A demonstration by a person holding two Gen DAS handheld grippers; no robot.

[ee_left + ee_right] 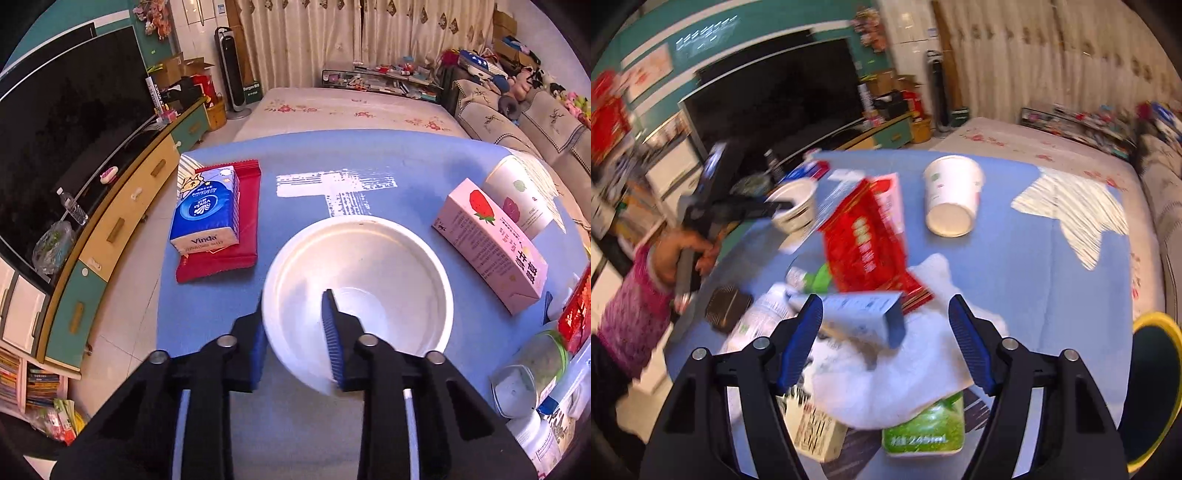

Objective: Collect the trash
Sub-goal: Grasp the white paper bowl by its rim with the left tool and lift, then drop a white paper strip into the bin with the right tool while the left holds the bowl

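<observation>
White plastic is gripped at the near rim: the bowl (356,284) is pinched by the left gripper (295,314), one blue pad outside the wall and the other inside, the jaws drawn narrow against the rim. No earlier view is supplied, so only this clamped state is recorded. In the right wrist view the same bowl (794,210) is seen held at the table's far left edge, and it appears slightly tilted, though blur prevents certainty. The hand (683,254) on the handle is wrapped firmly round it, with a patterned pink sleeve (628,314) behind.

The step in hand is judged to be the pickup of the bowl as one piece of trash. A steady lift is called for next, with the thin rim kept from slipping or buckling, followed by carriage to a bin; a dark, yellow-rimmed container (1152,387) at the right edge may serve, but this cannot be confirmed.

The right gripper (886,321) is held with jaws spread and nothing clasped, angled down over a heap containing a white cloth (923,369), a grey-blue box (864,314) and a red wrapper (868,243).

Further off on the blue table (369,158), a pink carton (491,243), a paper cup (517,192) and a tissue pack (207,210) remain uncollected.
</observation>
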